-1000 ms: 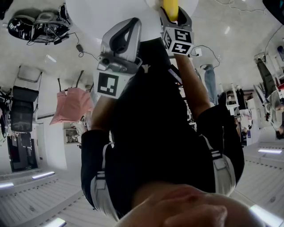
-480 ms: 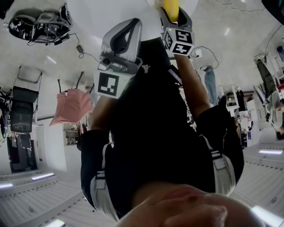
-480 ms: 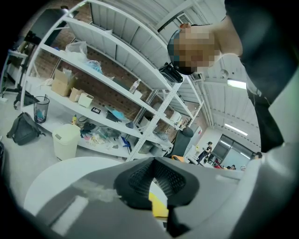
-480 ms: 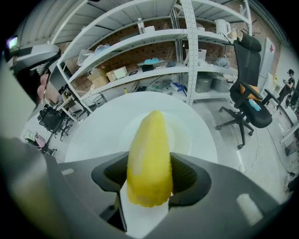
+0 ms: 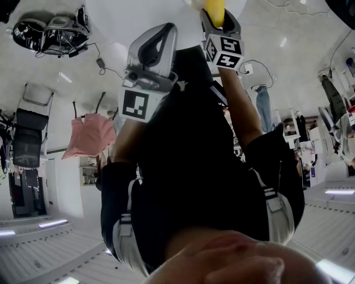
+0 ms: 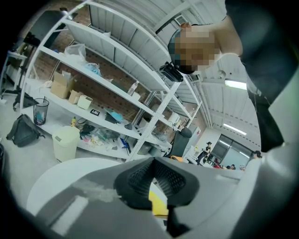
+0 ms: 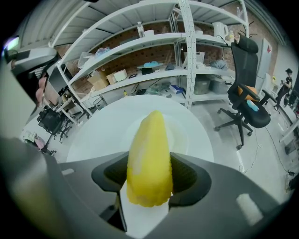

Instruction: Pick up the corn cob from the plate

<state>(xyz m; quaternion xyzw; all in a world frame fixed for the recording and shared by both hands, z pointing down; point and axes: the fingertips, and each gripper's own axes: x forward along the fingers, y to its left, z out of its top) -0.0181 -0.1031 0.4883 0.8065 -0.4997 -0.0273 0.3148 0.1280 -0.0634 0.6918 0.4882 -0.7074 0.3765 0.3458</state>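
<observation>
The yellow corn cob (image 7: 148, 158) stands between the dark pads of my right gripper (image 7: 149, 179), which is shut on it, tip pointing away. Below it lies the white plate (image 7: 187, 130) on a round white table (image 7: 88, 135). In the head view the corn cob (image 5: 213, 10) shows at the top edge in the right gripper (image 5: 216, 18). My left gripper (image 5: 161, 33) hangs beside it to the left, over the table (image 5: 122, 16). In the left gripper view its pads stand together with nothing held in the left gripper (image 6: 153, 184); a bit of the yellow cob (image 6: 158, 203) shows behind.
White shelving (image 7: 154, 42) full of boxes and clutter runs behind the table. A black office chair (image 7: 245, 107) stands to the right. A pale bin (image 6: 64, 142) and a dark bag (image 6: 22, 131) sit on the floor. The person's dark torso (image 5: 188, 166) fills the head view.
</observation>
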